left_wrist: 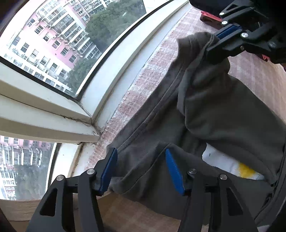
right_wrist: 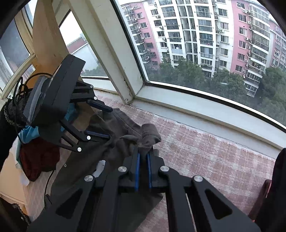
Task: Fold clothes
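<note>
A dark grey garment (left_wrist: 205,110) lies on a pink checked mat (left_wrist: 143,83) beside a bay window. My left gripper (left_wrist: 141,169) is open, its blue pads on either side of the garment's near edge. My right gripper (left_wrist: 212,48) is shut on a bunched fold of the garment at the far end and lifts it. In the right wrist view the right gripper (right_wrist: 143,157) pinches that grey fold (right_wrist: 148,135), and the left gripper (right_wrist: 105,123) stands open over the garment's other end (right_wrist: 107,125). A white and yellow patch (left_wrist: 232,166) shows under the grey cloth.
The white window sill (right_wrist: 205,114) runs along the mat's far side. A pile of dark red and blue clothes (right_wrist: 35,155) lies at the left with black cables. A red object (left_wrist: 209,16) sits at the mat's far end.
</note>
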Motion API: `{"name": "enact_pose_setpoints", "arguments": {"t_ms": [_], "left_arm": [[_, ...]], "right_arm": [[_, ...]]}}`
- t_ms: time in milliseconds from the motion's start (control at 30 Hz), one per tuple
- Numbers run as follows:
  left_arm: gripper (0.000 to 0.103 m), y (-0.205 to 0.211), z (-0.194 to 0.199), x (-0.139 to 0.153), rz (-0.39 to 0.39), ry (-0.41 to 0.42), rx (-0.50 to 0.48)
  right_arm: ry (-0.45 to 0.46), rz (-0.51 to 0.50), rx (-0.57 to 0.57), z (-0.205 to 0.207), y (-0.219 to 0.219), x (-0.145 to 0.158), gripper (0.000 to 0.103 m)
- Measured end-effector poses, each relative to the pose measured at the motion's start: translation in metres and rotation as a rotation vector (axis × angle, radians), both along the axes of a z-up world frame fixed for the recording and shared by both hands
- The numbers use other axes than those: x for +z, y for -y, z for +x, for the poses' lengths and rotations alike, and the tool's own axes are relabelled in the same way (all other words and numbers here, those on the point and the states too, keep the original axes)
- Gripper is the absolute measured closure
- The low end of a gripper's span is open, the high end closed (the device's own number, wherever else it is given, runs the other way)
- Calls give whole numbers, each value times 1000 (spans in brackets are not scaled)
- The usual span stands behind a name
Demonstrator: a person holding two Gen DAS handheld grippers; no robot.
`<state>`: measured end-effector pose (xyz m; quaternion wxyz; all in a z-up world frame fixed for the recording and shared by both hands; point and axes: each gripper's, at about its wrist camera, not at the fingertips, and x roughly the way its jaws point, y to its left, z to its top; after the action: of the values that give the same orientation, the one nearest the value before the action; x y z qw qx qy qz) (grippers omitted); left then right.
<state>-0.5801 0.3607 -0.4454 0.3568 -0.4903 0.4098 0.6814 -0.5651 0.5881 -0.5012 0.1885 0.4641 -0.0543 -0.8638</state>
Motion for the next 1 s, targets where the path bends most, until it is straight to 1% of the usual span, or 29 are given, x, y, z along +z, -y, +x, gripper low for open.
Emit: {"name": "enact_pose_setpoints", "arguments": {"t_ms": [67, 100, 133, 200, 333, 367, 400, 467, 500, 533, 633, 700, 733, 900, 933, 967, 1000], "left_arm": [[64, -4, -2, -3, 0, 5, -3], [67, -6, -3, -4, 0, 8, -5], [80, -8, -5, -6, 1, 11, -6], [102, -9, -8, -10, -6, 14, -4], [102, -7, -11, -13, -15, 8, -13], [102, -8, -12, -12, -7, -2, -4], [99, -8, -13, -10, 1, -4, -4], [85, -11, -15, -8, -25, -47, -23], [65, -15, -15, -8, -33, -70, -27], [55, -20, -16, -7, -30, -81, -28], [50, -29, -20, -10, -29, -93, -35], [43, -33, -18, -19, -62, -110, -43], [43, -34, -15, -25, -80, -115, -43], [41, -33, -23, -36, -63, -38, 9], [48, -32, -25, -36, -56, -28, 12], [67, -33, -22, -37, -41, -4, 6], [78, -34, -20, -37, -27, 20, 0]], "right_arm": [[-2, -1, 0, 0, -1, 0, 96], [-2, -4, 0, 0, -2, -1, 96], [-1, -7, -1, 0, -3, -1, 96], [2, -11, -4, 1, -4, -1, 96], [6, -11, -1, 1, -3, -1, 96], [5, -9, 2, 1, -2, -1, 96], [6, -6, 4, 0, -2, 0, 96], [14, -11, 3, -1, -3, -1, 96], [18, -16, 3, -2, -4, -2, 96], [22, -21, 2, -3, -4, -2, 96], [22, -22, 10, -3, -5, -3, 96], [21, -24, 17, -3, -4, -4, 96], [18, -22, 21, -3, -3, -4, 96], [6, -21, 33, -2, -2, -3, 96], [5, -21, 32, -2, -2, -4, 96], [5, -21, 29, -3, -2, -4, 96], [5, -21, 28, -3, -3, -4, 96]]}}
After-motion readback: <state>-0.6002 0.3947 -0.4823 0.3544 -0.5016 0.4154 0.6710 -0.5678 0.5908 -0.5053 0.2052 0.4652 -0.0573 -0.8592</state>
